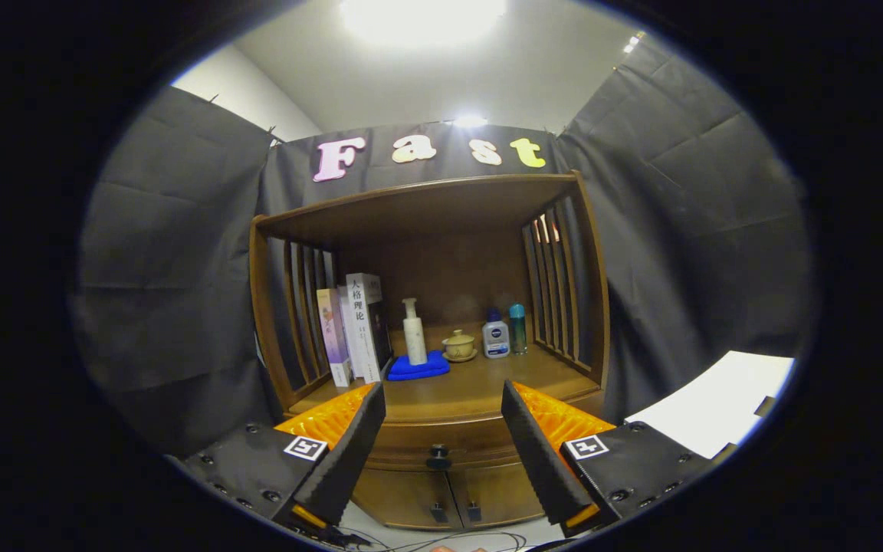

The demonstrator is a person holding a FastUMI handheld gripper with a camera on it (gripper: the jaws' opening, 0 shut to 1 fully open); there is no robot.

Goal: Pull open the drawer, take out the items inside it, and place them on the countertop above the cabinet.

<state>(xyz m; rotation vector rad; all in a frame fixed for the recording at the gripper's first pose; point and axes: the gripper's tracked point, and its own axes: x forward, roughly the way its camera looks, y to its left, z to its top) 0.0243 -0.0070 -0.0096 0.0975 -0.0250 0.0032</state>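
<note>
From the gripper view, the gripper [441,414] stood spread wide, holding nothing. The closed drawer [441,445], its dark knob [438,458] between the fingers and beyond their tips, sat under the countertop [480,387], which lay farther ahead.

The cabinet [441,429] stood against the booth wall, beyond the gripper [443,399], whose fingers were spread apart with nothing between them. Its drawer [441,448] lay shut beneath the countertop [480,387], above two small doors [449,494]. On the countertop, left to right, stood books [353,330], a pump bottle [414,331] on a folded cloth [418,368], a lidded cup [459,345] and two bottles [504,331].
</note>
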